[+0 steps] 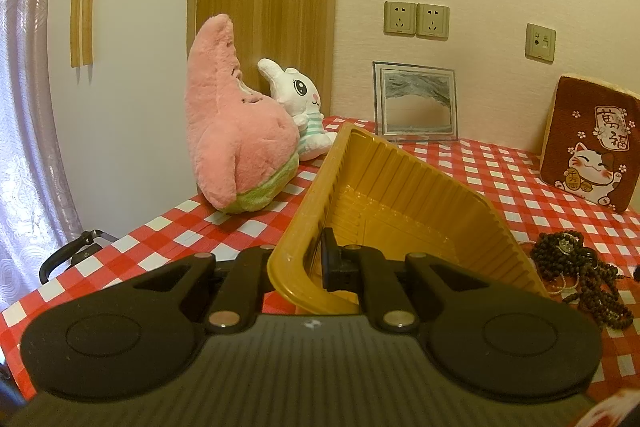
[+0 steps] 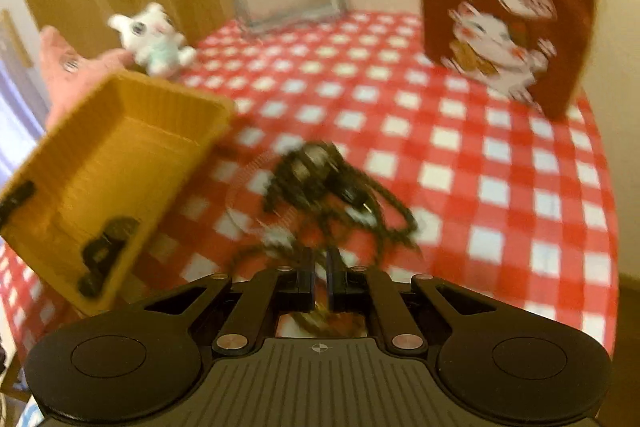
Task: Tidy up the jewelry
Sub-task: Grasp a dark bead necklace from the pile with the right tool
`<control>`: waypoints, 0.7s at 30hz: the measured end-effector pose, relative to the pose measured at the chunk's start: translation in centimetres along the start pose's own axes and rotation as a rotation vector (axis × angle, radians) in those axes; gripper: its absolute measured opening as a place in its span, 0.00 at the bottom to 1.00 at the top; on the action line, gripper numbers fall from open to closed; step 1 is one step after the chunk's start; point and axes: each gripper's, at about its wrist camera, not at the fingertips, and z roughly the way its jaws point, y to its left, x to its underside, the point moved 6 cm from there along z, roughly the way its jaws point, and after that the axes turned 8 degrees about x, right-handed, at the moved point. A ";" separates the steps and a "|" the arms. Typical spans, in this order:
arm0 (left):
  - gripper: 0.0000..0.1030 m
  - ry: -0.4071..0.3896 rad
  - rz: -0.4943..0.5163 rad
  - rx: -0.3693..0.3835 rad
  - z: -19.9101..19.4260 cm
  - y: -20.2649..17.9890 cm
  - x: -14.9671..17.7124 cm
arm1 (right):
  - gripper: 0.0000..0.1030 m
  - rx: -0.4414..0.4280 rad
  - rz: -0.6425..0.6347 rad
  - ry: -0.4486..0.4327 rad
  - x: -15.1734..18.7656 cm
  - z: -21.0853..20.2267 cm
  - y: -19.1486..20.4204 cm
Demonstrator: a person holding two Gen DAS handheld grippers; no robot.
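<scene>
Covering the table, a red-and-white checked cloth (image 1: 460, 163) carries everything. Tilted up off it, the yellow plastic tray (image 1: 400, 203) is clenched at its near rim by the left gripper (image 1: 310, 267). Just beside the tray lies a heap of dark bead necklaces (image 2: 320, 179); the right gripper (image 2: 319, 283) is pinched onto strands at its near edge.

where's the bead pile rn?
On the checked tablecloth, right of the tilted yellow tray: lower right in the left wrist view, centre in the right wrist view as dark beads, just ahead of the right gripper.
</scene>
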 end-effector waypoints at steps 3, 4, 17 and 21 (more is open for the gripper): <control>0.08 0.000 0.001 0.000 0.0 0.0 0.0 | 0.11 0.002 -0.015 0.032 1.1 0.2 -0.4; 0.08 0.000 0.000 0.000 0.0 0.0 0.0 | 0.17 -0.003 -0.026 0.031 1.4 0.3 -0.2; 0.09 0.002 0.000 0.000 0.0 0.0 0.0 | 0.27 -0.013 -0.341 0.004 2.7 3.1 4.1; 0.09 0.002 -0.001 0.000 0.0 0.0 0.0 | 0.20 0.005 -0.448 -0.015 2.8 4.0 5.1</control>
